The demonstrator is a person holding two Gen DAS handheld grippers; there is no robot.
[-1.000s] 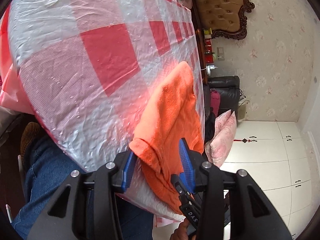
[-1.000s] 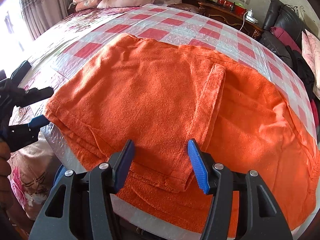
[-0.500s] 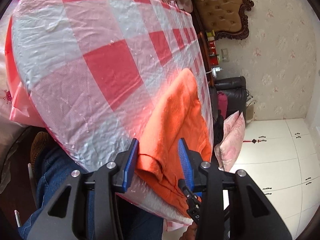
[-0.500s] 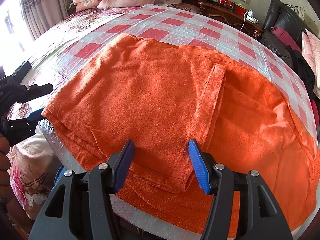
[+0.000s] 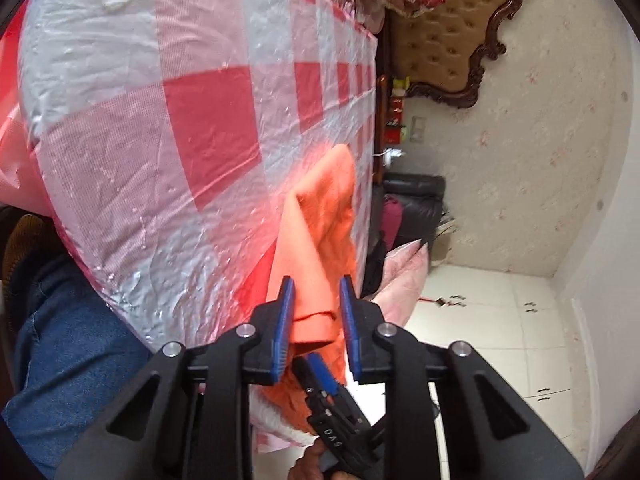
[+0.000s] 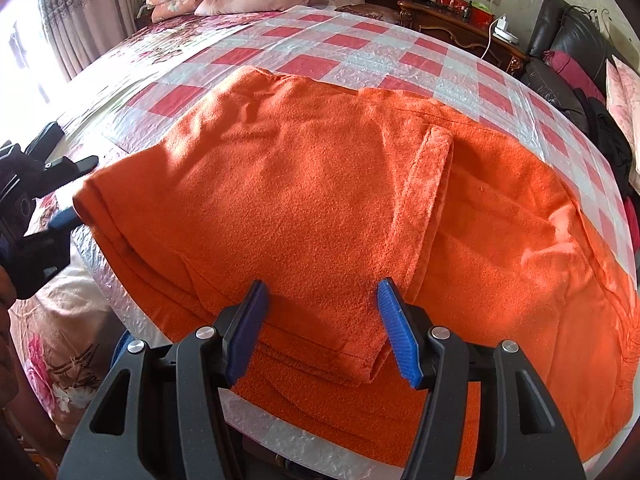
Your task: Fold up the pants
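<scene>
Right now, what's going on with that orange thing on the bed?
A person is folding orange pants on a bed under a checked plastic cover, using a hand-held gripper in each hand. The left gripper is closing on a corner of the fabric. The right gripper hangs open above the near folded edge, holding nothing.

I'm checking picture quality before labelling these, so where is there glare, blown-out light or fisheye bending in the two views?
Right wrist view: the window at upper left is blown out white, a sunlit patch falls on the orange pants, and the bed bulges like a dome. Left wrist view: the plastic checked sheet shines with an orange glow beside the pants; walls bend, corners go black.
</scene>
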